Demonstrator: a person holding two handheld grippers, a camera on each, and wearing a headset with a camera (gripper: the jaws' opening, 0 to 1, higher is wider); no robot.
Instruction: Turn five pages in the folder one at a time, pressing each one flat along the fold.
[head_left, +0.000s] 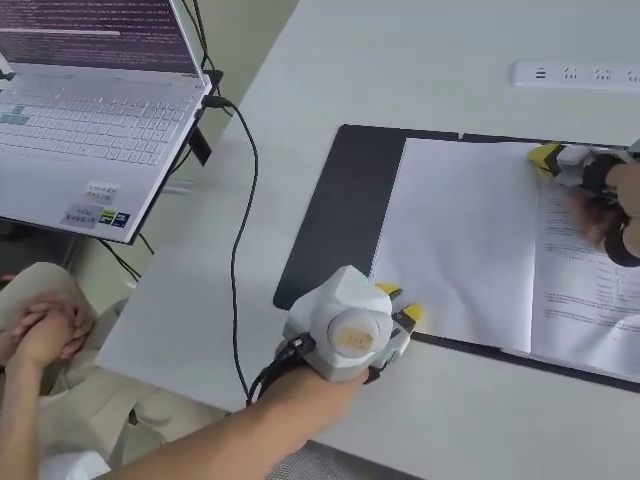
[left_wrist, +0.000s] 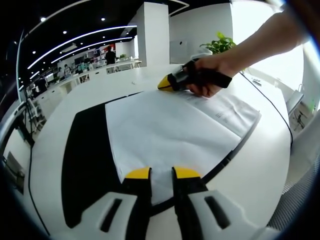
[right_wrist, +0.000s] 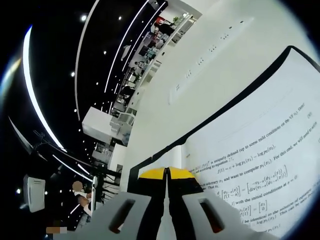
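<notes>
A black folder (head_left: 340, 210) lies open on the white table. A blank turned page (head_left: 460, 240) covers its left half and a printed page (head_left: 590, 300) lies on the right. My left gripper (head_left: 402, 308) rests at the blank page's near edge. Its jaws (left_wrist: 161, 174) stand slightly apart over the blank page (left_wrist: 165, 130), with nothing between them. My right gripper (head_left: 545, 158) sits at the top of the fold, held in a hand, and appears as the right gripper (left_wrist: 165, 84) from the left. Its tips (right_wrist: 166, 174) are shut together on the printed page (right_wrist: 250, 165) near the top edge.
An open laptop (head_left: 90, 110) stands at the far left, with a black cable (head_left: 240, 230) running down the table beside the folder. A white power strip (head_left: 575, 74) lies beyond the folder. A seated person's clasped hands (head_left: 45, 325) are at the lower left, off the table's edge.
</notes>
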